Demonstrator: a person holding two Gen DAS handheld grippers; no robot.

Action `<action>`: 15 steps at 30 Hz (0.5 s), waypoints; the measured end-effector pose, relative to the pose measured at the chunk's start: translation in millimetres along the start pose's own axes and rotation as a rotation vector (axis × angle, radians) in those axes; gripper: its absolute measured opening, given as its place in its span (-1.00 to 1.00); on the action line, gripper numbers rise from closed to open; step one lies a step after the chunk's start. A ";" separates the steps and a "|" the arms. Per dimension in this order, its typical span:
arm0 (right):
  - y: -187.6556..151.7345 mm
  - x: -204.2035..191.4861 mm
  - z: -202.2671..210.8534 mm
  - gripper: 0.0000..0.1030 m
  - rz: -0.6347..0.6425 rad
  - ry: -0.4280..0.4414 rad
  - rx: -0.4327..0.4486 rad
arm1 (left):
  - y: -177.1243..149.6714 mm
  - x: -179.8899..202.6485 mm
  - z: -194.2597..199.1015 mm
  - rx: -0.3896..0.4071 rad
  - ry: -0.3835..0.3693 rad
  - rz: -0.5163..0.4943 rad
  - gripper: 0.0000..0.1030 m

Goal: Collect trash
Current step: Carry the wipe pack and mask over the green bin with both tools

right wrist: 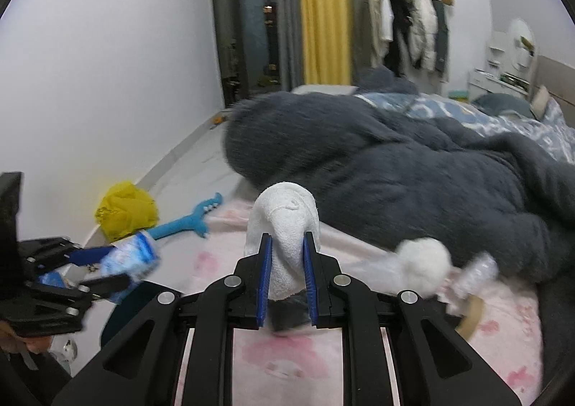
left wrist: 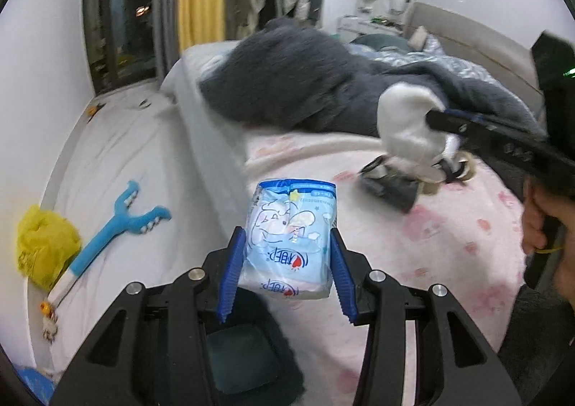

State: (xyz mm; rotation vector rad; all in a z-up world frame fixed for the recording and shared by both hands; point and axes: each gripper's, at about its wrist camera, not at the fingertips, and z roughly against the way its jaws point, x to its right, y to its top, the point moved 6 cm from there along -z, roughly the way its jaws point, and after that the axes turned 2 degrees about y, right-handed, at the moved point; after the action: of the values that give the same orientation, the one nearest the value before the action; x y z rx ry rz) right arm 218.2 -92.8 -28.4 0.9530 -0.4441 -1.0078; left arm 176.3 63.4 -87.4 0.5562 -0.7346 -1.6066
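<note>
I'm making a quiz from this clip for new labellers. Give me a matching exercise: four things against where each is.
Things:
1. blue tissue pack
2. white cloth
3. yellow bag
4. grey blanket

Places:
A. on the floor by the wall
B. between the left tool's fingers
C. heaped on the bed
D. between the right tool's fingers

Pairs: 1-B, 2-D, 3-A, 4-C

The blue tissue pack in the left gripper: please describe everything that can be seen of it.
The tissue pack is a soft, glossy plastic packet, light blue with a darker blue end, a white cartoon figure, a star and the word OPEN. It looks full and is slightly crumpled. The left gripper holds it in the air above the pink bedsheet, its jaws pressing both long sides; nothing else touches it.
</note>
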 end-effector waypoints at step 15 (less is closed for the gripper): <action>-12.3 -125.6 -49.1 -0.67 0.121 0.209 -0.100 | -53.0 -83.1 -26.9 -0.191 0.105 0.163 -0.05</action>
State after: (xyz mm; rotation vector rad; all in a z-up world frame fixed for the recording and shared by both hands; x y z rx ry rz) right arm 184.5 36.0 -52.8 0.9191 -0.2708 -0.8046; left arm 172.8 145.3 -148.4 0.4274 -0.5274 -1.4655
